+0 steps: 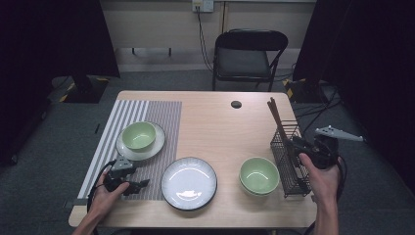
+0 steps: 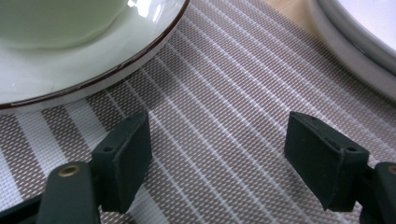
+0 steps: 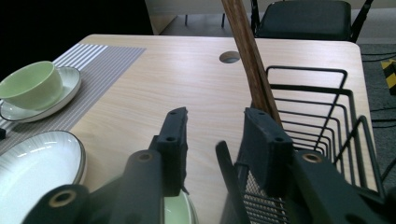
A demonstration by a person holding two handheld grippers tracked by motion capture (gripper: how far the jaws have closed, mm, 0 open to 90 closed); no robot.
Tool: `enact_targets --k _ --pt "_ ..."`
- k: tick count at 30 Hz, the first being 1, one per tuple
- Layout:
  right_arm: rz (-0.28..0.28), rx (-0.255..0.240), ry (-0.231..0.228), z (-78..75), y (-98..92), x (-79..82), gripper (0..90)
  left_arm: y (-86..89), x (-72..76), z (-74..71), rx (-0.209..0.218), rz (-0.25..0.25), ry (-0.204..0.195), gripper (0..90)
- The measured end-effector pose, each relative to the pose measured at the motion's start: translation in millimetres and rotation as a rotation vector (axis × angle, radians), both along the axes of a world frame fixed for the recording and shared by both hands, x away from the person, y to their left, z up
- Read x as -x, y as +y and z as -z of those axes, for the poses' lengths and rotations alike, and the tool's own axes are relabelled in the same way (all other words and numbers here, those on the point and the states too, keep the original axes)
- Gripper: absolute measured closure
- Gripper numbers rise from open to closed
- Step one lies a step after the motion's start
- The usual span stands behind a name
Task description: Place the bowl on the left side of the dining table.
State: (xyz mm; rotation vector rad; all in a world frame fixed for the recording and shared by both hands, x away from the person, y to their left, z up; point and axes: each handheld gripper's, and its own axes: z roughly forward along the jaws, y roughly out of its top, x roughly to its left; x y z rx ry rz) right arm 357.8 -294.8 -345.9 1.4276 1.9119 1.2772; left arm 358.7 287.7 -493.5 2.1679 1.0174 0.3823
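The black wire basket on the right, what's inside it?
Brown chopsticks stand inside the wire basket, leaning out over its top. Their lower ends and the basket's floor are hidden by the mesh and the right gripper.

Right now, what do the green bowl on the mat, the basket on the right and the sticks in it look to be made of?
Green bowl: probably glazed ceramic, judging by its smooth, glossy surface. Basket: black metal wire, thin rods with a fine mesh panel low down, matte coating. Sticks: likely wood, brown with visible grain, possibly chopsticks.
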Motion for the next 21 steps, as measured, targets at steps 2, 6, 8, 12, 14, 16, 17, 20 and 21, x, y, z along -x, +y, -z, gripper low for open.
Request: enact_targets --k 2,6,8,12,14,16,17,20,21 --pt "-0.002 0.004 0.011 1.5 -2.4 0.7 65.5 -0.2 0.3 1.1 -0.01 0.0 -0.009 21.4" --pt "-0.005 0.015 0.02 3.8 -2.4 -0.8 68.3 -4.8 2.2 5.9 -0.007 -0.004 -0.044 15.3" --pt "-0.014 0.026 0.026 5.0 -0.2 -3.3 70.0 -2.9 2.2 7.4 -0.004 0.008 -0.058 14.1" --pt "-0.018 0.048 0.038 8.7 5.5 -7.5 73.3 -2.9 2.1 7.5 -0.003 0.008 -0.059 13.8" --pt "-0.019 0.048 0.036 8.0 6.4 -8.1 73.9 -2.8 2.1 7.4 -0.004 0.009 -0.058 13.8" --pt "-0.017 0.054 0.045 8.7 7.3 -9.0 74.9 -2.6 2.2 7.4 -0.007 0.01 -0.06 13.8" --pt "-0.017 0.057 0.047 9.0 7.4 -9.4 74.9 -2.5 2.1 7.4 -0.006 0.011 -0.06 13.8" --pt "-0.014 0.058 0.05 9.2 7.6 -9.9 76.7 -2.8 2.1 7.8 0.001 0.008 -0.061 13.8" --pt "-0.008 0.059 0.055 9.3 7.4 -10.3 77.2 -2.4 2.0 7.4 -0.006 0.012 -0.06 13.7"
